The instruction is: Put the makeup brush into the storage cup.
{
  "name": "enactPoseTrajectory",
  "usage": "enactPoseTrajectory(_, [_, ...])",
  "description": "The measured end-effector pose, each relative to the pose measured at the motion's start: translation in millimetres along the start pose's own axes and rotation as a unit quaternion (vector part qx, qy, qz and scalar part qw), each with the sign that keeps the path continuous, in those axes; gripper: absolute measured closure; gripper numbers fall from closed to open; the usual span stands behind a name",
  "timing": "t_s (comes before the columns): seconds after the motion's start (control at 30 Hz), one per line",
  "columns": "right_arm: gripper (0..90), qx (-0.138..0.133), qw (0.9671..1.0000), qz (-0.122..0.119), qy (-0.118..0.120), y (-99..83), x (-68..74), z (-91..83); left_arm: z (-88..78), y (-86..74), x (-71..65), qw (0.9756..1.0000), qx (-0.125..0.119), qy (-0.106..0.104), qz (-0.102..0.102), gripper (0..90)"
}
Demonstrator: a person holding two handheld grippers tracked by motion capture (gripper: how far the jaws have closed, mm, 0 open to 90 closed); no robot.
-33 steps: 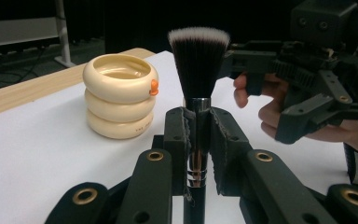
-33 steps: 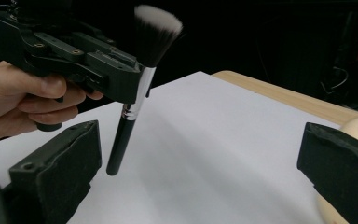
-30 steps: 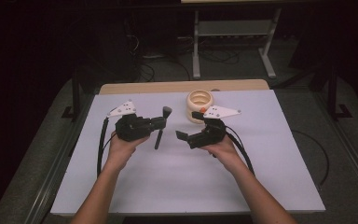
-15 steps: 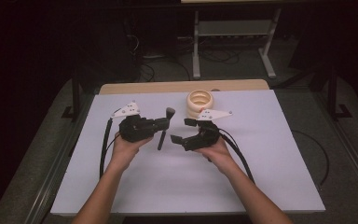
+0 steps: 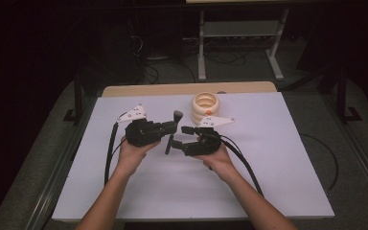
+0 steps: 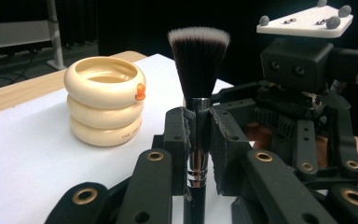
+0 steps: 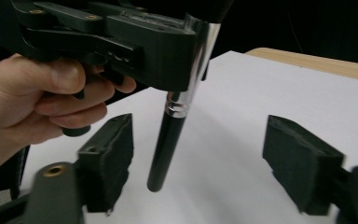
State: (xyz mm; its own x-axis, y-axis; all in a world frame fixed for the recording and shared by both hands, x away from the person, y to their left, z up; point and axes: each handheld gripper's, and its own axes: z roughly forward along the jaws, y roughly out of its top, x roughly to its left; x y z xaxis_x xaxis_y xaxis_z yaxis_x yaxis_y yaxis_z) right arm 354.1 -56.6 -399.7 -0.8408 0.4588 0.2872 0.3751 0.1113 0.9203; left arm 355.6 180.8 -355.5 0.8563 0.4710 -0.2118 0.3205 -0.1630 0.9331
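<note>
We see the left hand-held gripper (image 5: 168,128) clenched on a brush (image 6: 198,107), pads gripping its silver ferrule, bristles up, black handle hanging down above the white worktop (image 5: 278,158). The brush sits at mid-worktop between the two hands. The right hand-held gripper (image 7: 200,163) faces it from the other side; its jaws have just been closing, yet they stand released, one pad (image 7: 109,154) just beside the handle, the other well apart, neither touching. In the left gripper view a cream ringed holder (image 6: 105,105) with a small orange spot stands behind and left of the brush. We note the left hand (image 7: 42,100) wrapped round its gripper's grip.
</note>
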Motion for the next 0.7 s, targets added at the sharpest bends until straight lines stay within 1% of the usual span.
enactPoseTrajectory(0.03, [29.9,-0.005,1.0,0.0,0.004,-0.2,1.4,0.9,1.0,0.0,-1.2,1.0,-0.002,-0.001,0.0,77.5])
enactPoseTrajectory(0.1, [32.9,-0.006,1.0,0.003,0.007,-0.7,2.4,2.0,2.9,-0.8,-1.6,1.0,0.0,-0.005,-0.001,77.5])
enactPoseTrajectory(0.2, [38.3,-0.004,1.0,-0.001,0.007,-1.5,2.9,3.0,5.8,-2.1,-2.2,1.0,0.002,-0.005,-0.001,77.5])
enactPoseTrajectory(0.23, [40.4,-0.005,1.0,-0.001,0.006,-1.6,3.5,3.0,6.8,-2.6,-2.8,1.0,0.002,-0.007,-0.002,77.5])
enactPoseTrajectory(0.27, [42.7,-0.009,0.9999,0.0,0.006,-1.7,3.9,2.7,7.4,-3.0,-3.0,1.0,0.005,-0.006,0.0,77.5])
enactPoseTrajectory(0.3, [45.0,-0.01,0.9999,0.002,0.007,-1.8,4.2,1.9,8.4,-3.4,-4.1,1.0,0.004,-0.007,-0.002,77.5])
enactPoseTrajectory(0.4, [48.2,-0.009,0.9999,0.005,0.009,-2.0,4.4,1.5,11.1,-4.5,-5.3,1.0,0.005,-0.007,0.001,77.4])
enactPoseTrajectory(0.5, [54.6,-0.007,0.9998,0.01,0.012,-2.6,4.7,2.7,13.6,-5.8,-6.1,0.9999,0.008,-0.008,0.002,77.5])
enactPoseTrajectory(0.7, [63.3,-0.002,0.9998,0.017,0.008,-3.6,3.2,3.5,14.4,-6.6,-6.1,0.9999,0.01,-0.008,0.002,77.5])
